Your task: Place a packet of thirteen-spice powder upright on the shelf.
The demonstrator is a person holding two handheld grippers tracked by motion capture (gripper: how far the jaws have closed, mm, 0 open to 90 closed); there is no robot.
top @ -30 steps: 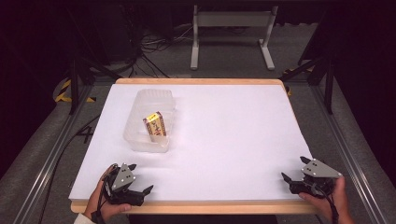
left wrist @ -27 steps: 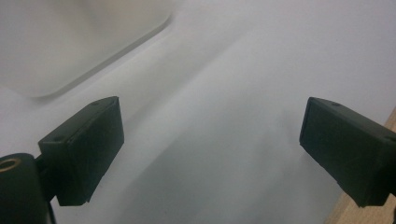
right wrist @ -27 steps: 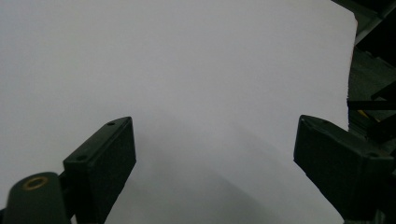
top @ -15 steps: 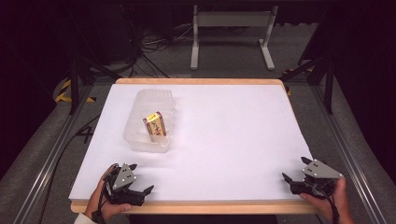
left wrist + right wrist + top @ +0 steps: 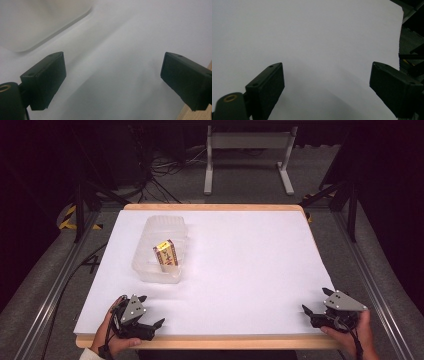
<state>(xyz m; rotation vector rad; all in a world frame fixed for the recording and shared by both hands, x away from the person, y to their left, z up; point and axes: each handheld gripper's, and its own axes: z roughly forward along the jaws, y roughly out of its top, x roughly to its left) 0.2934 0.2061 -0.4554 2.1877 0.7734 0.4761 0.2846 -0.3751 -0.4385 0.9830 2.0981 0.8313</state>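
A clear plastic tub (image 5: pixel 149 265) stands on the left half of the white table top (image 5: pixel 240 265), and a small yellow and red box (image 5: pixel 166 253) lies inside it. My left gripper (image 5: pixel 151 310) rests near the front left corner, just in front of the tub, open and holding nothing. In the left gripper view its jaws (image 5: pixel 112 77) stand wide apart over bare white surface, with a corner of the tub (image 5: pixel 37 22) at the upper left. My right gripper (image 5: pixel 315 300) sits at the front right corner, also open and empty (image 5: pixel 327 85).
The wooden front edge (image 5: pixel 225 342) of the table runs just under both hands. Metal rails (image 5: pixel 50 290) flank the table on both sides. A grey stand (image 5: pixel 247 150) and cables lie on the floor behind it. The table's right edge and dark floor (image 5: pixel 412 37) lie beside my right gripper.
My left gripper has drifted a little toward the front edge. The right gripper, the tub and the box have stayed where they were.
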